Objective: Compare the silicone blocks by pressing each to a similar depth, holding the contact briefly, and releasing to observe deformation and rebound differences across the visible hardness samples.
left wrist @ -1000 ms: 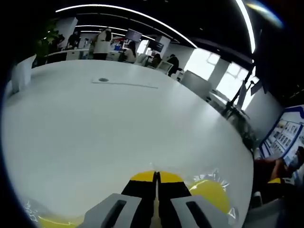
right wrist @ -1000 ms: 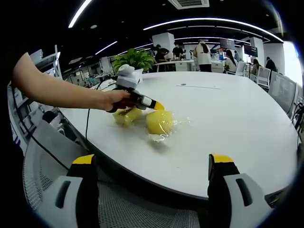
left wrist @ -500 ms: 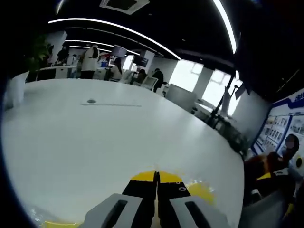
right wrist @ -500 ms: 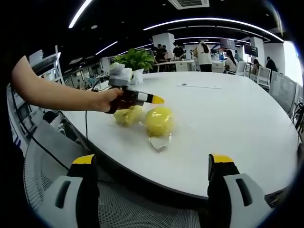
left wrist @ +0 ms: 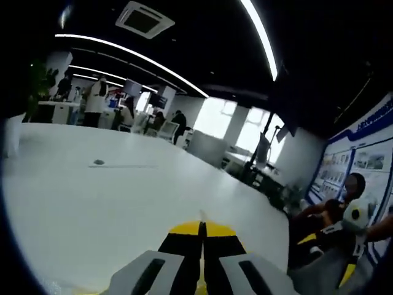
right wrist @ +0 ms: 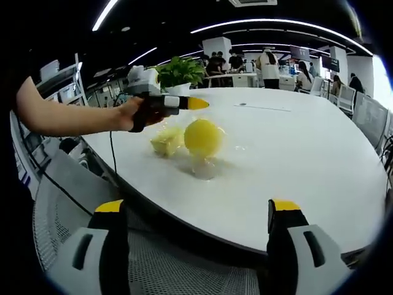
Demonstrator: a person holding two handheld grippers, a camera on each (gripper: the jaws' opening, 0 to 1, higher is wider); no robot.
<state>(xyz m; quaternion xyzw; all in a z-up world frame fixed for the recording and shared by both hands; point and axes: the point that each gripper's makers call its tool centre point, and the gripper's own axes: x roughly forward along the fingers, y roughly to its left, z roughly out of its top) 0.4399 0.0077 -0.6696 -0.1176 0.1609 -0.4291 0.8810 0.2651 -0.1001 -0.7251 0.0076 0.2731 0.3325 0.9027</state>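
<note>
Looking along the right gripper (right wrist: 196, 246), we see its jaws spread wide, short of the bench (right wrist: 295, 160). Farther on the bench lie two yellow silicone blocks (right wrist: 202, 136) in clear wrap; the left gripper (right wrist: 195, 104), jaws pressed together, hangs above them, apart. Potted plant (right wrist: 178, 72) beyond.

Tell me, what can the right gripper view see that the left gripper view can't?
The right gripper view looks from off the table: two yellow silicone blocks in clear wrap, a hand holding the left gripper above them, a green plant, and the right gripper with its jaws wide apart. The left gripper view looks along its own shut jaws and has a poster wall and a ceiling vent. Both share the big white table and people far behind.
</note>
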